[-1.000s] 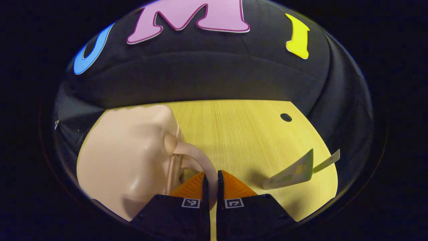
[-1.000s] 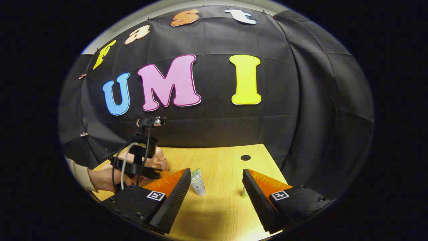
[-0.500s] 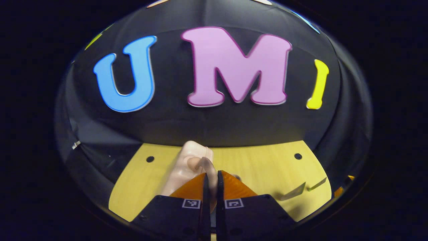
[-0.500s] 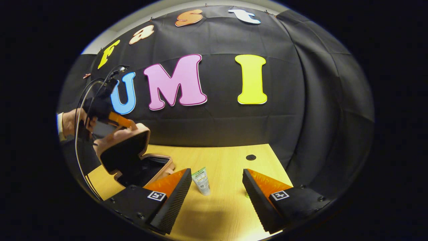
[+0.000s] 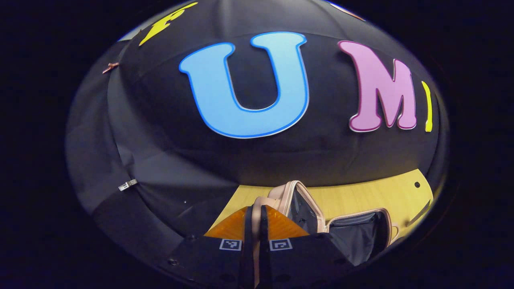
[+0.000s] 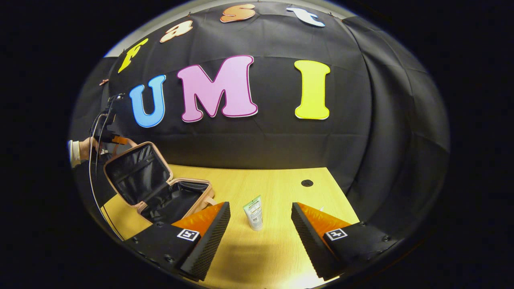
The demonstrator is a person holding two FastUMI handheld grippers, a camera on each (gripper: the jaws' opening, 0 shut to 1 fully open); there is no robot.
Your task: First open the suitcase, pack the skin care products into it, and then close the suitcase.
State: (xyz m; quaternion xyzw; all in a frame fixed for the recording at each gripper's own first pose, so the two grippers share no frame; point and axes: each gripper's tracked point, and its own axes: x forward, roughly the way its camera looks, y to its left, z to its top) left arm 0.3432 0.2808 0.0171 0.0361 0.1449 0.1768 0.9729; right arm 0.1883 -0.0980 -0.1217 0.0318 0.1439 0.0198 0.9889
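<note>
The pale pink suitcase stands open at the table's left, its lid raised almost upright and its black-lined base flat on the wood. My left gripper is shut on the suitcase handle at the lid's top edge; in the right gripper view a hand holds that left gripper there. A white and green skin care tube stands on the table, just beyond my right gripper, which is open and holds nothing. The tip of a second tube peeks from behind its right finger.
The yellow wooden table has a round cable hole near its far right corner. The black cloth wall rises right behind the table. Bare wood lies between the suitcase base and the tubes.
My left gripper has swung the lid up and back by its handle, from shut to fully raised. The right gripper has stayed open and nearly still.
</note>
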